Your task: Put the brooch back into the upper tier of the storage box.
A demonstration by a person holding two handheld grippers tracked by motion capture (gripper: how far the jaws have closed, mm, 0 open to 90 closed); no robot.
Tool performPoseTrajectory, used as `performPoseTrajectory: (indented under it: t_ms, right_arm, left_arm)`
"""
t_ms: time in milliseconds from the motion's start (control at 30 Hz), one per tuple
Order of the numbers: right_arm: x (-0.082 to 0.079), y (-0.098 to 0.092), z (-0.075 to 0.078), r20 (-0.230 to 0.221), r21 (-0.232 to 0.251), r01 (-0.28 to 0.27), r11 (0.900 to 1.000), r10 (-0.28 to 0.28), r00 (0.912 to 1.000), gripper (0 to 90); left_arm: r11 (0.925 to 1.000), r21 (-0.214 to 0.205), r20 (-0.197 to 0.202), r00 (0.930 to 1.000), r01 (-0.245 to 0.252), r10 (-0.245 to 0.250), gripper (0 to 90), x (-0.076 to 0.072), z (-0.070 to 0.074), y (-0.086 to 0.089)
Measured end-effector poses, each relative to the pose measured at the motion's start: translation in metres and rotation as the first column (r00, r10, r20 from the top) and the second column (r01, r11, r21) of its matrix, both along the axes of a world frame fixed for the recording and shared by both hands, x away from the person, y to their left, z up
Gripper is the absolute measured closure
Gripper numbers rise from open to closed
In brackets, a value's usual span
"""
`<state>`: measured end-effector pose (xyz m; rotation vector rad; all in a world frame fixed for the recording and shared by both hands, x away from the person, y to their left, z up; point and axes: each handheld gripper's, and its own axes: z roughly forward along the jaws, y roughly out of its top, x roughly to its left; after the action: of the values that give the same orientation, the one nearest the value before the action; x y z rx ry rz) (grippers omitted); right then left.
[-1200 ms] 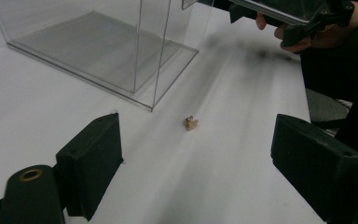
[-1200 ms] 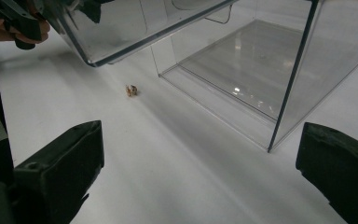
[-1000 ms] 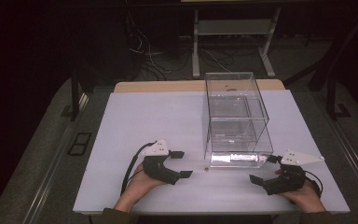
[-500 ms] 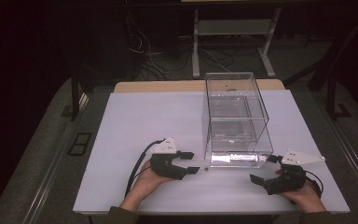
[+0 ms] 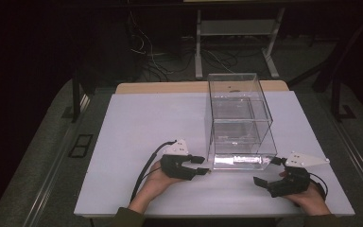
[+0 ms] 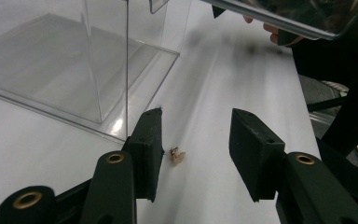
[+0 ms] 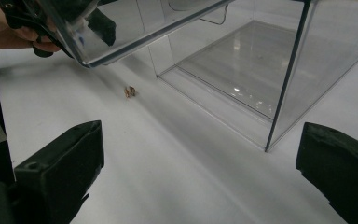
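A tiny tan crumb-like piece lies on the white table, just off the front left corner of a clear plastic box. My left gripper lies low on the table, and its jaws have just been closing. The piece sits between the jaws, close to one pad and touched by neither. At the box's front right my right gripper is wide open with nothing in it. From the right gripper view the piece lies farther off, below a clear tilted panel.
The box stands right of the middle on the white table top and has a clear shelf inside. Dark floor, cables and a metal stand lie beyond the far edge. Open white surface stretches to the left of the box.
My left gripper has slid right toward the box's front left corner, and its jaws have narrowed. The right gripper and the box have stayed put.
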<state>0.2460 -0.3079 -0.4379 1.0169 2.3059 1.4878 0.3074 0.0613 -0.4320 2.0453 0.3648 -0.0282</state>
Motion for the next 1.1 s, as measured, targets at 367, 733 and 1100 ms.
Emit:
performPoseTrajectory:
  t_ms: [367, 733, 1100]
  right_arm:
    - [0.000, 0.000, 0.000, 0.002, 0.000, -0.001, 1.0000, 0.001, 1.0000, 0.8]
    - [0.000, -0.001, 0.000, 0.004, 0.008, 0.001, 1.0000, -0.001, 1.0000, 0.8]
    - [0.000, -0.002, 0.001, 0.002, 0.010, 0.002, 0.9999, -0.002, 1.0000, 0.8]
  left_arm:
    - [0.9985, 0.048, 0.005, 0.9996, 0.027, -0.027, 60.2, 0.005, -0.007, -0.015]
    - [0.9954, 0.093, -0.001, 0.9997, 0.026, -0.026, 62.8, 0.009, -0.015, -0.025]
    - [0.9870, 0.157, -0.006, 0.9994, 0.035, -0.034, 66.5, 0.011, -0.023, -0.031]
